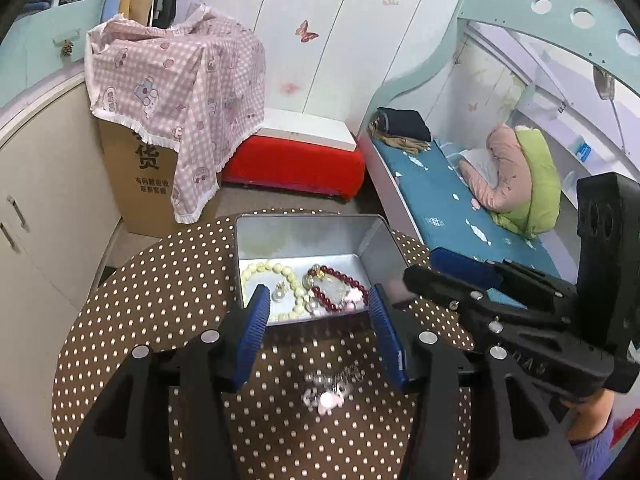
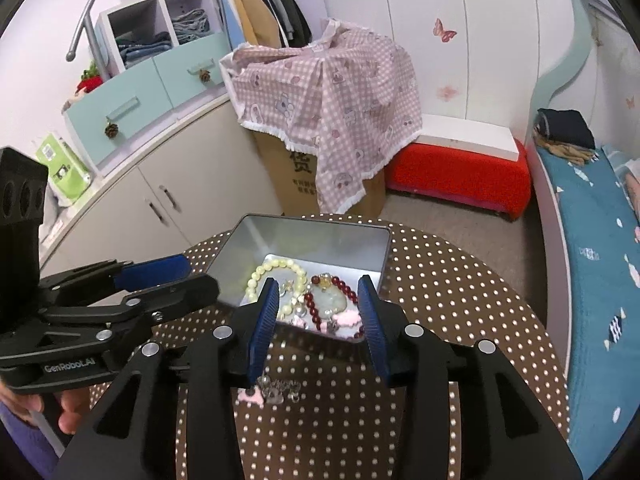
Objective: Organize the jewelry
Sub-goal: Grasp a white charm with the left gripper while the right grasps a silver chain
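On a round brown table with white dots (image 1: 140, 312), at the left, left gripper (image 1: 316, 320), blue pads about half apart and gripping nothing. Between and below those pads, loose on the cloth, a blurred clear-and-pink bracelet (image 1: 330, 390). Beyond it, an open silver tin (image 1: 308, 232) holding a cream bead bracelet (image 1: 276, 276), a dark red bead bracelet (image 1: 340, 286) and pink charms. At the right, right gripper (image 2: 318, 318), likewise half open and empty, tips over the tin's near edge.
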### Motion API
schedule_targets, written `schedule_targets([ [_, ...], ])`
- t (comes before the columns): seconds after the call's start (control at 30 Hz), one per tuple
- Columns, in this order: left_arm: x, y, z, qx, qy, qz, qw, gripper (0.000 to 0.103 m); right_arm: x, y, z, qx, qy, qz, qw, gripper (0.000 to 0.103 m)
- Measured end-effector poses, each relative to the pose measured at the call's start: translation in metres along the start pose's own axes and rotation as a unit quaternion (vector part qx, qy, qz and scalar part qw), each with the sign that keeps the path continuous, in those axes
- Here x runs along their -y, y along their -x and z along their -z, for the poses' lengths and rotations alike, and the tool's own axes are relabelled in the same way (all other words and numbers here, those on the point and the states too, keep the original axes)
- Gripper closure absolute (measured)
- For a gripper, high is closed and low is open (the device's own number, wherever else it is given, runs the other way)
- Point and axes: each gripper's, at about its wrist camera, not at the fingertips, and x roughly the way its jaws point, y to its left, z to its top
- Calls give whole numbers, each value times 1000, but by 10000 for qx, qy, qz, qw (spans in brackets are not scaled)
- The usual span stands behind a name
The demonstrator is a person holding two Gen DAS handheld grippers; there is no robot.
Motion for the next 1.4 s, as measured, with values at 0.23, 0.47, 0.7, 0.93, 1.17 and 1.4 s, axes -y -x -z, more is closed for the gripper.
schedule_targets([
  [0.23,4,7,33,15,-142,-287,9995,54,8,14,30,-44,-55,87,9999,58],
  [0.47,14,-10,69,-225,-219,-288,9991,54,15,8,68,-323,-155,44,9993,56],
  [0.7,21,-37,85,-526,-225,-297,9979,54,22,2,91,-482,-268,-29,9985,55],
  [0.93,20,-50,83,-562,-375,-460,9967,56,28,-2,94,-513,-337,-80,9981,55],
  [1.17,22,-57,80,-565,-765,-689,9931,71,25,-8,96,-572,-314,-117,9978,55],
  [1.4,17,-57,80,-541,-838,-587,9933,71,17,-16,94,-620,-289,-122,9976,55],
])
